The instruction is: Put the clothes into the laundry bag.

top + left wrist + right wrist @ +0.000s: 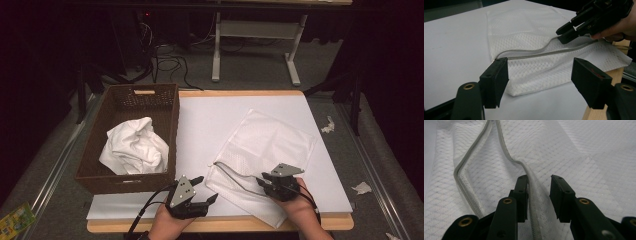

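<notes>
While the mesh bag (pixel 265 150) lies flat on the white counter (pixel 205 125), we count one bag, one grey zipper (pixel 232 175) along its near edge, one wicker basket (pixel 131 137), one crumpled white cloth (pixel 135 146) inside that basket, and two tools.

The bag occupies the right half of the counter, with its near corner reaching the front edge. Its long axis runs diagonally, from the near right corner toward the far centre. The zipper is open; its two grey bands separate and bow apart, then meet at the end nearest the left tool.

The right tool (pixel 263 181) sits on the bag at the zipper. In the right gripper view (pixel 538 195), the jaws stand partly apart, with the raised zipper band and a fold of mesh between them; the band touches the left jaw, while a gap remains at the right jaw. We cannot tell whether the grip is firm.

The left tool (pixel 206 189) hovers just beside the bag's near left corner. Its jaws stand wide apart and hold nothing.

The basket stands at the left edge of the counter, well apart from the bag. Nothing lies between the tools and the bag.
</notes>
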Demonstrator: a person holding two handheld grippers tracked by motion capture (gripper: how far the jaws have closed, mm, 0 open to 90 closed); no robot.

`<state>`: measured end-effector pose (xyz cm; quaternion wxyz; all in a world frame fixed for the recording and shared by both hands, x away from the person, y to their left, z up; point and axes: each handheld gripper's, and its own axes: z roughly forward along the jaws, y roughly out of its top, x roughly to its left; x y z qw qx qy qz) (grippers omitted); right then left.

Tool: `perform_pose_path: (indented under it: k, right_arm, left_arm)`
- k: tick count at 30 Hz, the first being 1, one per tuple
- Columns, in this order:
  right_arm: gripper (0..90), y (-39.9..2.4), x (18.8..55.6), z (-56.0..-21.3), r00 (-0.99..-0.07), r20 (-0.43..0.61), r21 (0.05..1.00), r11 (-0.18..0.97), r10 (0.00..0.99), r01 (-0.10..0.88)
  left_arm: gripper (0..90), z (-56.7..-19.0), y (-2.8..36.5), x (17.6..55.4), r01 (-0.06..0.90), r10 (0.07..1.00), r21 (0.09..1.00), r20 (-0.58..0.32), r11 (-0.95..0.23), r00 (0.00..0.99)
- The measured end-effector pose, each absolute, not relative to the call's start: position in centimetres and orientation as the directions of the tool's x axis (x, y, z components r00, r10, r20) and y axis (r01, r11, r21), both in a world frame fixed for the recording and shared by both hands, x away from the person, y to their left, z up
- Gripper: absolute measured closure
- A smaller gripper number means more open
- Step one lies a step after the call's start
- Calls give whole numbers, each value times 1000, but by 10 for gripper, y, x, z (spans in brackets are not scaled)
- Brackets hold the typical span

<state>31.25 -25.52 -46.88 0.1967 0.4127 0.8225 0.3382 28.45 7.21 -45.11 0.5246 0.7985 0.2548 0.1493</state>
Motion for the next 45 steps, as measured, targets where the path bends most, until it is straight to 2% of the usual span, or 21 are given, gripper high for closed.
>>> perform_pose_path:
  k: [6,10,15,21,28,32,34,38,45]
  right_arm:
    - [637,-256,304,-464,-599,-35,736,426,800,527]
    - [654,-248,297,-461,-639,-43,742,453,768,494]
    - [683,-245,301,-466,-645,-48,723,472,763,504]
    - [676,-242,304,-471,-643,-64,700,494,763,516]
    - [583,-241,310,-473,-624,-140,683,531,769,501]
    - [517,-242,311,-473,-630,-80,701,493,772,516]
    - [500,-241,310,-473,-633,-89,695,503,769,513]
    - [517,-240,312,-472,-606,-128,697,506,785,509]
    - [591,-259,316,-465,-524,-99,739,415,846,531]
  left_arm:
    - [305,-451,72,284,249,563,912,-25,-325,826]
    - [305,-451,72,284,251,562,912,-28,-325,827]
    - [305,-451,72,284,252,560,912,-30,-324,828]
    - [305,-452,72,285,255,560,911,-33,-324,828]
    - [305,-452,72,284,259,559,909,-35,-327,829]
    - [305,-453,72,285,261,560,909,-37,-325,828]
    - [305,-453,72,285,261,560,909,-37,-325,828]
    - [305,-452,72,285,261,558,909,-38,-325,829]
    - [305,-453,72,285,261,561,909,-37,-324,827]
